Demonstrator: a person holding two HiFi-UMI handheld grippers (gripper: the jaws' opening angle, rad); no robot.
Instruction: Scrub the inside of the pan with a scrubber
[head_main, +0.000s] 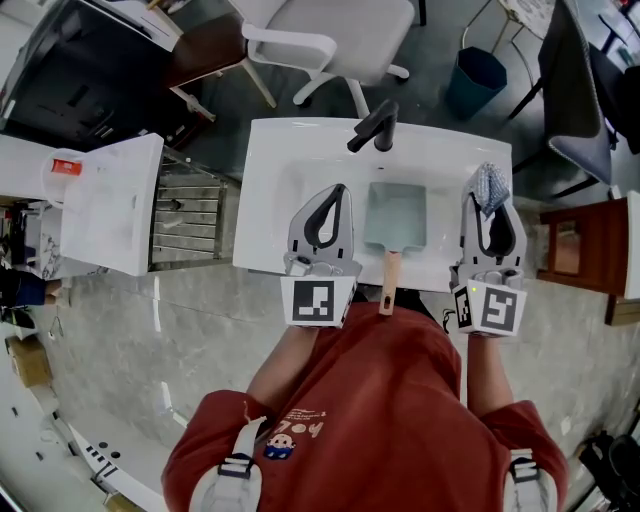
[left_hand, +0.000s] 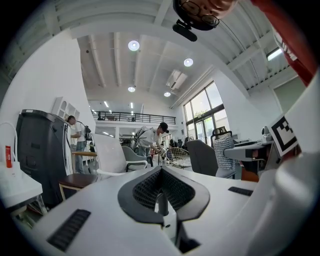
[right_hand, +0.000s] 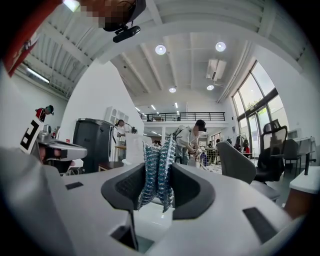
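A pale green square pan (head_main: 396, 215) with a wooden handle (head_main: 389, 281) lies in the white sink (head_main: 272, 180), handle toward the person. My left gripper (head_main: 340, 192) is held just left of the pan, shut with nothing between its jaws (left_hand: 161, 169). My right gripper (head_main: 492, 203) is to the right of the pan, over the sink's right rim, shut on a blue-and-silver mesh scrubber (head_main: 489, 183). In the right gripper view the scrubber (right_hand: 157, 170) stands up out of the pinched jaws. Both gripper views point level into the room, so neither shows the pan.
A black faucet (head_main: 375, 128) rises at the sink's back edge. A white counter (head_main: 110, 200) and a wire rack (head_main: 190, 215) are to the left, a wooden table (head_main: 580, 245) to the right. A white chair (head_main: 330, 40) and teal bin (head_main: 475, 80) stand behind.
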